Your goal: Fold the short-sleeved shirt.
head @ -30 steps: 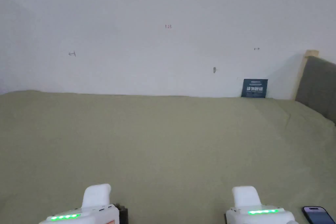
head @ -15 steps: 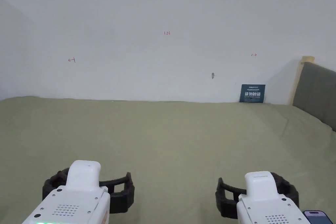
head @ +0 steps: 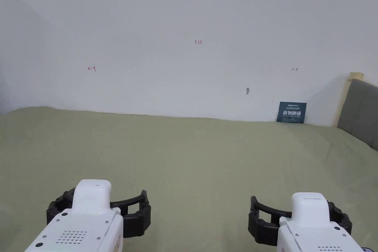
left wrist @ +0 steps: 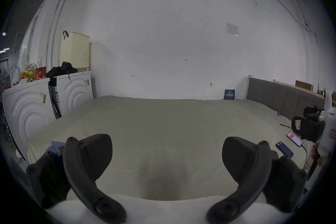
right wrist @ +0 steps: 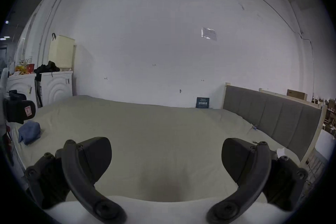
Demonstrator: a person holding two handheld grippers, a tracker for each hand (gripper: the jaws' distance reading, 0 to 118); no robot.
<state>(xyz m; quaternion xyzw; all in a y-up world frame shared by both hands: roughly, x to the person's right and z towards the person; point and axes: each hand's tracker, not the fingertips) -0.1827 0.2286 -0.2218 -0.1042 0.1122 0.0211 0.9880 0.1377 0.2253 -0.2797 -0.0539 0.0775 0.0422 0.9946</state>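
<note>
Both tools hover low over the olive-green bed sheet [head: 192,160], left tool [left wrist: 166,158] and right tool [right wrist: 166,158] each with jaws wide apart and empty. The crumpled blue cloth bundle [right wrist: 29,132], probably the shirt, lies at 9 o'clock of the right tool. Two dark flat phones [left wrist: 284,150] lie at 3 o'clock of the left tool; a careless sweep could knock them.

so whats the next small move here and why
Probably swing the left gripper toward the blue bundle of cloth at the left edge of the bed, likely the shirt. Both it and the right gripper hover open and empty over bare sheet, and the bundle lies nearest the left one.
</note>
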